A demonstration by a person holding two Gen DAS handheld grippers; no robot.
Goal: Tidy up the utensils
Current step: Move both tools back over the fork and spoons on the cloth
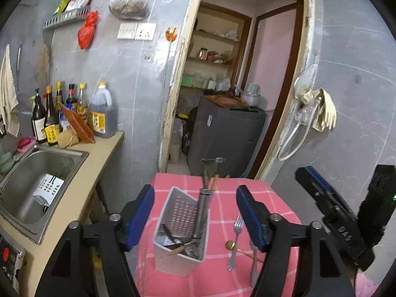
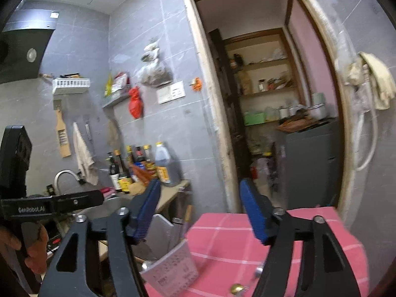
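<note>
A white perforated utensil holder stands on a table with a pink checked cloth. In it are a metal-handled tool, chopsticks and some smaller pieces. A fork and a gold spoon lie on the cloth just right of it. My left gripper is open, its blue pads either side of the holder and apart from it. My right gripper is open and empty above the cloth's near left part, with the holder below it. It also shows in the left wrist view, right gripper at the far right.
To the left, a counter holds a steel sink and several sauce bottles. Behind the table an open doorway leads to a grey appliance and shelves. Gloves hang on the right wall. A hand holds the left gripper's handle.
</note>
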